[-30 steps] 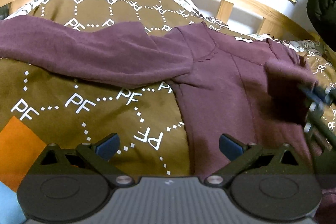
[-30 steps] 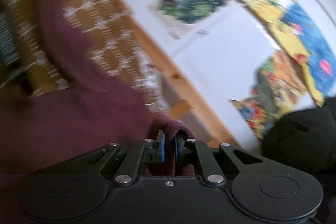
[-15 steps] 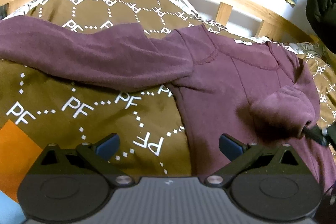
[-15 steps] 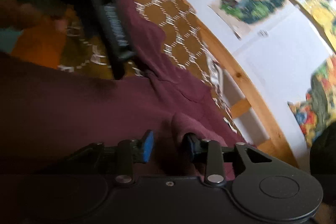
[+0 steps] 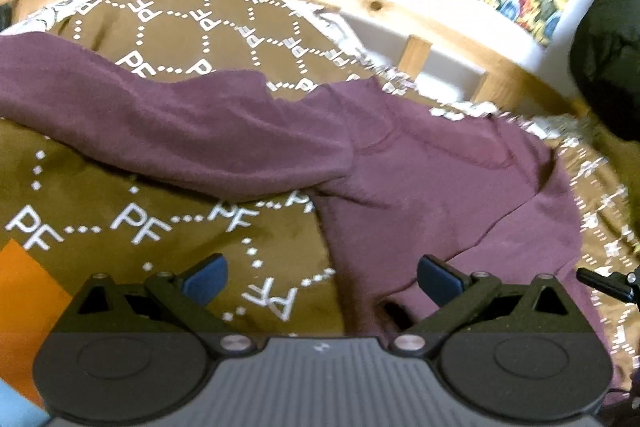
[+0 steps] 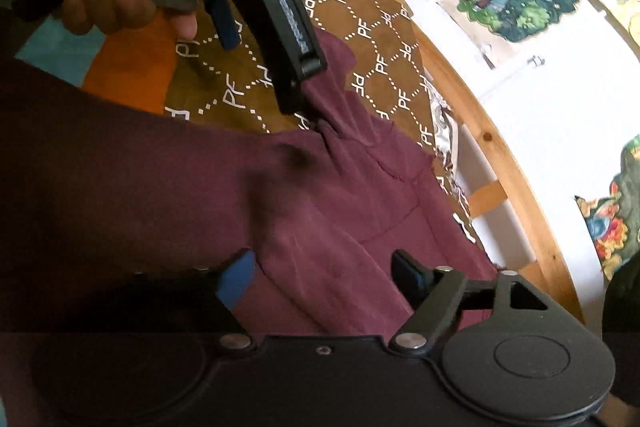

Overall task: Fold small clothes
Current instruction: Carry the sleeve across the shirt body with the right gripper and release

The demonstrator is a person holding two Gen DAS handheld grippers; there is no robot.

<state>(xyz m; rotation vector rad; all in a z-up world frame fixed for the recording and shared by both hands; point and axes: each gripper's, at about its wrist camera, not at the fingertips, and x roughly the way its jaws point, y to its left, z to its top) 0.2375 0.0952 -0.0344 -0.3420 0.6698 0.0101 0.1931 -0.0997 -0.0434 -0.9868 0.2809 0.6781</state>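
A maroon long-sleeved top [image 5: 420,187] lies on a brown patterned bedspread [image 5: 160,239]. Its left sleeve [image 5: 168,123] stretches out to the left. Its right sleeve [image 5: 520,235] lies folded across the body. My left gripper [image 5: 320,275] is open and empty, low over the top's left edge. My right gripper [image 6: 324,277] is open and empty just above the folded sleeve [image 6: 328,267]. The left gripper [image 6: 276,27] also shows in the right wrist view, held in a hand.
A wooden bed rail [image 5: 400,11] runs along the back below a white wall with pictures [image 6: 520,3]. A dark bulky object [image 5: 608,59] sits at the far right. Orange and blue patches [image 5: 24,291] of the bedspread lie at the lower left.
My right gripper carried the right sleeve across the body, opened and let it go. The sleeve now lies flat on the top. My left gripper stayed open, almost still.
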